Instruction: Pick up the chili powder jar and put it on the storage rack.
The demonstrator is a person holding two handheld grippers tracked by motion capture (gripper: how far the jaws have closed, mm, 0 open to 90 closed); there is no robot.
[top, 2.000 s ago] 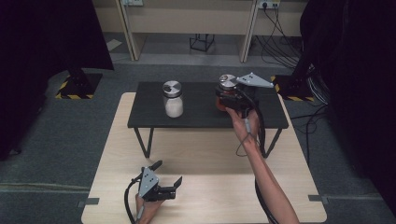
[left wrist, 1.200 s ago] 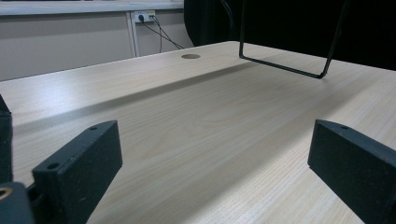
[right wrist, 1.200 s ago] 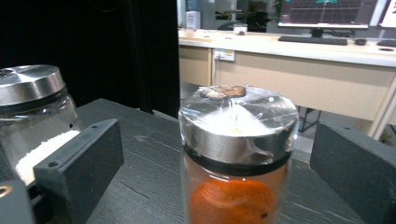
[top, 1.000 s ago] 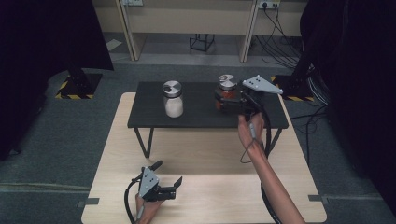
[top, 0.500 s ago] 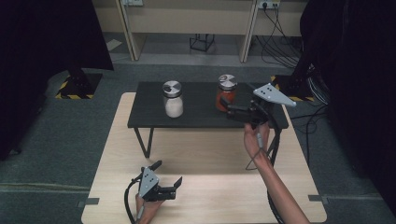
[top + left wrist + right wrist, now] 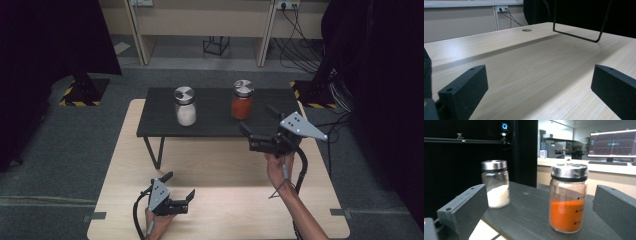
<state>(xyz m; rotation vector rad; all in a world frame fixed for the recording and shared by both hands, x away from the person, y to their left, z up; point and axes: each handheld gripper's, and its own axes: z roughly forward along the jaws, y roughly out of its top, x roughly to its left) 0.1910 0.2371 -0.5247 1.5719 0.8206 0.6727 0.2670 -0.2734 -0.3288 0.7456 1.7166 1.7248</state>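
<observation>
Right hand-held gripper (image 6: 252, 136): held in the right hand (image 6: 278, 167) above the right part of the table (image 6: 220, 210), at the near edge of the black stand (image 6: 160, 120); jaws spread wide and holding nothing, pointing left and far toward the jars; grey plate (image 6: 301, 126) on top, cable (image 6: 300, 170) looping down beside the wrist. Orange jar (image 6: 242, 100): glass, silver lid, orange powder filling roughly its lower half; upright on the right part of the stand, just beyond the right hand-held gripper's jaw tips and apart from them; in the right gripper view it stands between the two jaws (image 6: 568, 197), clear of both. White jar (image 6: 185, 106): same type, silver lid, white powder in its lower part; upright on the stand, left of the orange jar and well apart from it; seen farther off in the right gripper view (image 6: 495, 184). Left hand-held gripper (image 6: 180, 192): held in the left hand (image 6: 157, 224) low over the near left part of the table; jaws likewise parted and holding nothing, with bare pale wood between them in the left gripper view. Stand leg (image 6: 579, 37): thin black wire frame, resting on the tabletop far ahead of the left jaws. Surroundings: grey carpet (image 6: 60, 145), cables on the floor at far right.
</observation>
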